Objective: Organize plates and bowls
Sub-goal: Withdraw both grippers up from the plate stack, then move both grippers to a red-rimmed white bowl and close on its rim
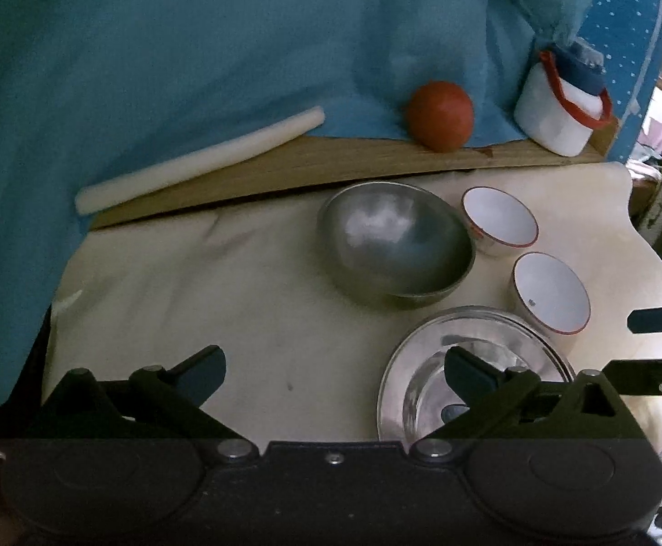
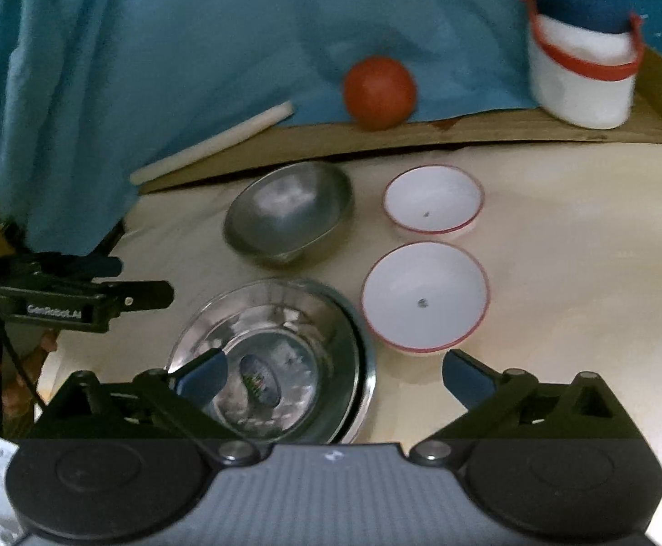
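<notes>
A steel bowl [image 1: 394, 245] [image 2: 288, 211] sits tilted on the cream cloth. Two white bowls with red rims stand to its right: a far one [image 1: 499, 220] [image 2: 433, 198] and a near one [image 1: 551, 291] [image 2: 424, 295]. A clear glass bowl [image 2: 263, 355] sits in a steel plate [image 1: 426, 364] [image 2: 358, 373] at the front. My left gripper [image 1: 335, 371] is open and empty, its right finger over the plate. My right gripper [image 2: 333, 375] is open and empty, straddling the plate's right rim, just in front of the near white bowl.
A wooden ledge [image 1: 285, 168] at the back holds a white rolled cylinder [image 1: 199, 161], a red ball [image 1: 440, 116] and a white jar with a red handle [image 1: 558, 104]. Blue cloth [image 1: 194, 45] hangs behind. The cream cloth [image 1: 222, 300] covers the table.
</notes>
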The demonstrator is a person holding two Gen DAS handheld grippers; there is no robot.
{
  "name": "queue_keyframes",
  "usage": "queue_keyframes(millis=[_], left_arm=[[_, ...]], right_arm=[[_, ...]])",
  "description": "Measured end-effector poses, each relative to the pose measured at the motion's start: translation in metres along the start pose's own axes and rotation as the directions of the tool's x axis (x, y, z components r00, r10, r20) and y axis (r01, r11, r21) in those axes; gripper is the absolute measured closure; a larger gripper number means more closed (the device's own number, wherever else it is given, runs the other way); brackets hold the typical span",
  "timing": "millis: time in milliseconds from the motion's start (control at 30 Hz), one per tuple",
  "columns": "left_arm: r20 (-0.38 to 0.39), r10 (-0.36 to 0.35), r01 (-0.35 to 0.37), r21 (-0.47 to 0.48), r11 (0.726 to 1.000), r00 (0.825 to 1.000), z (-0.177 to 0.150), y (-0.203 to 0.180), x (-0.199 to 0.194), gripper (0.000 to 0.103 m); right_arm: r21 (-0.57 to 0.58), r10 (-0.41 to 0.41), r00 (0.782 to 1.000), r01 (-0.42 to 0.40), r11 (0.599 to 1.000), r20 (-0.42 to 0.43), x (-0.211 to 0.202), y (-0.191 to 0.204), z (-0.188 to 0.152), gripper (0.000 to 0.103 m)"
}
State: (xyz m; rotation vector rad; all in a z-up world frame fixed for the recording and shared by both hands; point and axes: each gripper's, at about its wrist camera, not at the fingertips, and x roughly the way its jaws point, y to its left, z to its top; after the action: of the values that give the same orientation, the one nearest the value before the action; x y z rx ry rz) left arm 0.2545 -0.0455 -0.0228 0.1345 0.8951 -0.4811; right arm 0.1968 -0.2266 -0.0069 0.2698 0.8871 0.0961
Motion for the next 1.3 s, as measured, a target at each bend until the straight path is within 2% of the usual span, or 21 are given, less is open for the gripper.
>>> queue_keyframes(millis=[133,300,633,900,1067,1300], left_arm=[[0.003,-0.038,0.038,0.004,0.999,0.999,0.002,0.002,0.005,0.001],[0.011,-0.074,0.074,0.009,0.997,0.997,0.002,0.002,0.009,0.001],[0.016,-0.088,0.088,-0.015,0.996,0.996,0.006,0.001,0.016,0.001],[0.018,-0.040,0.041,-0.014,0.999,0.999,0.014,-0.008,0.017,0.001],[0.010,0.020,-0.019,-0.030,0.999,1.000,0.019,-0.020,0.016,0.001],[0.004,0.065,-0.065,-0.015,0.998,0.998,0.027,-0.046,0.012,0.001]], right_arm=[[0.023,-0.078,0.997,0.078,0.997,0.022,-0.004,0.004,-0.006,0.000],[0.046,-0.147,0.989,0.147,0.988,0.003,-0.008,0.005,-0.010,0.000],[0.036,-0.203,0.979,0.204,0.978,-0.021,-0.014,0.004,-0.011,0.000],[0.034,-0.188,0.982,0.188,0.981,-0.029,-0.009,-0.011,-0.012,0.000],[0.032,-0.137,0.990,0.138,0.990,-0.031,0.002,-0.030,-0.006,0.000],[0.002,-0.075,0.997,0.075,0.997,-0.020,0.010,-0.051,0.008,0.000]])
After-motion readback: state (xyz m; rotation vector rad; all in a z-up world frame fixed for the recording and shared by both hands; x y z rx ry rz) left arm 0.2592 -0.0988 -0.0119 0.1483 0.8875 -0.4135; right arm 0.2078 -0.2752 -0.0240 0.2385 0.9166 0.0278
